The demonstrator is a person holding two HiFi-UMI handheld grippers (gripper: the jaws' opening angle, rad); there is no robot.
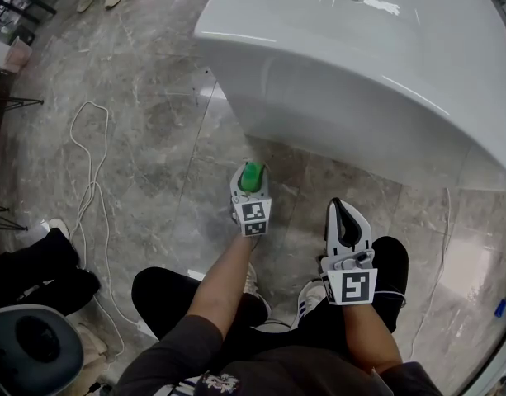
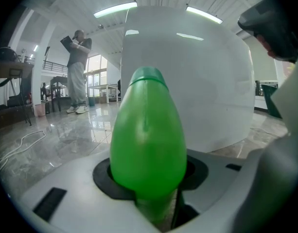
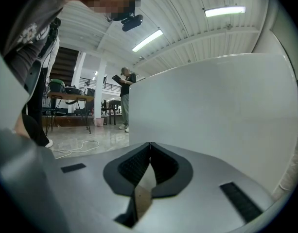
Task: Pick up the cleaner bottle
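The green cleaner bottle [image 1: 252,176] stands on the grey marble floor just in front of the white tub. My left gripper [image 1: 251,190] is at it, with its marker cube toward me. In the left gripper view the bottle [image 2: 149,135] fills the middle, and the left gripper [image 2: 149,174] has its black pads [image 2: 104,176] tight against both sides of the bottle's lower body. My right gripper [image 1: 339,211] hangs to the right above the person's knee, away from the bottle. In the right gripper view its [image 3: 149,149] jaws meet at the tips with nothing between them.
A large white bathtub [image 1: 360,73] rises right behind the bottle. A white cable [image 1: 92,188] loops over the floor at left, and a dark stool [image 1: 30,349] is at the lower left. A person [image 2: 77,72] stands far off in the room.
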